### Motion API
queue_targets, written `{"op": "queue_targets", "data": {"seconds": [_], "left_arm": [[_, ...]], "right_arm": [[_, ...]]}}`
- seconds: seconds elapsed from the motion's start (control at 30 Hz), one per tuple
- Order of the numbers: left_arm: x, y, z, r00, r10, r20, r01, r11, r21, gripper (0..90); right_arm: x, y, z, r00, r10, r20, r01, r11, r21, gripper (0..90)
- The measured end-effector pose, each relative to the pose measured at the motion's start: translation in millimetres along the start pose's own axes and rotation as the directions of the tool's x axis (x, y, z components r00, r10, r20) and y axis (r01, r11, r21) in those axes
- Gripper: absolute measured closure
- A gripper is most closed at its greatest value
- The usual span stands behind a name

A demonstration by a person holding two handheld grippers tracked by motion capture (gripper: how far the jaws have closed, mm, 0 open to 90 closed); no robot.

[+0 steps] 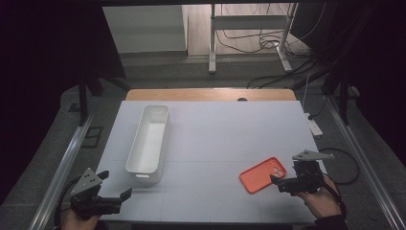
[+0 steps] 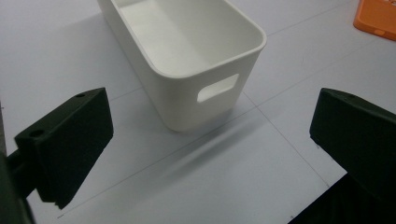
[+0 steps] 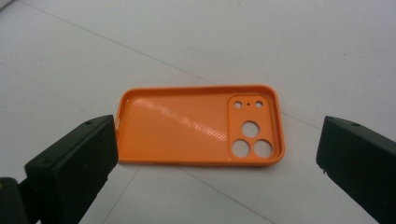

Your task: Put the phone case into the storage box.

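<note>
Jaws of both the right gripper (image 1: 283,182) and left gripper (image 1: 116,186) stood wide and empty, the right just beside the orange phone case (image 1: 263,175), the left near the white bin (image 1: 148,141) on the bench (image 1: 215,139).

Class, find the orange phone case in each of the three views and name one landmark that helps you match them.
High view: the orange phone case lies at lower right on the white table top, just before the right tongs.
Left gripper view: its corner sits at the top right edge.
Right gripper view: centre, hollow side up, between the open jaws.
Shared landmark: the table top's thin seam lines.
</note>
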State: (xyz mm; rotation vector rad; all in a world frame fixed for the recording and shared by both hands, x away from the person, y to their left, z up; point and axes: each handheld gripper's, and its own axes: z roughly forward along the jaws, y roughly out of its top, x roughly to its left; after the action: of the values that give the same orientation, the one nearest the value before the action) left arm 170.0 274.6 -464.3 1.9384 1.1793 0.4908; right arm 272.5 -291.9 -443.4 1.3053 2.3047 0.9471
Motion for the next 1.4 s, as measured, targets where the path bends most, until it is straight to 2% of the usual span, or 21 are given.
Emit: {"op": "queue_targets", "data": {"seconds": [0.37,0.7,1.0,1.03,1.23,1.4], "left_arm": [[0.1,0.0,0.1,1.0000,0.000,0.002,0.000,1.0000,0.001,0.3],[-0.1,0.2,0.6,1.0000,0.002,0.003,-0.002,1.0000,0.003,0.3],[-0.7,0.4,0.8,1.0000,0.009,0.004,-0.009,0.9999,0.008,0.4],[-0.8,0.4,0.9,0.9999,0.010,0.004,-0.010,0.9999,0.008,0.5],[-1.1,0.5,1.2,0.9999,0.013,0.003,-0.013,0.9999,0.010,0.6],[-1.8,0.7,1.6,0.9998,0.019,0.001,-0.019,0.9997,0.015,0.8]], "right_arm": [[-3.4,13.5,8.9,0.9999,-0.005,0.016,0.005,1.000,0.006,0.0],[-0.6,27.0,20.8,0.9987,-0.035,0.037,0.034,0.999,0.029,0.0],[-2.1,34.0,33.4,0.9990,-0.037,0.024,0.036,0.997,0.067,1.5],[-2.2,34.4,34.4,0.9987,-0.041,0.031,0.039,0.996,0.074,5.5],[-5.5,34.5,37.1,0.9985,-0.053,-0.010,0.054,0.992,0.112,49.6],[-8.1,34.7,43.0,0.9969,-0.059,-0.053,0.066,0.988,0.141,77.8]]}}
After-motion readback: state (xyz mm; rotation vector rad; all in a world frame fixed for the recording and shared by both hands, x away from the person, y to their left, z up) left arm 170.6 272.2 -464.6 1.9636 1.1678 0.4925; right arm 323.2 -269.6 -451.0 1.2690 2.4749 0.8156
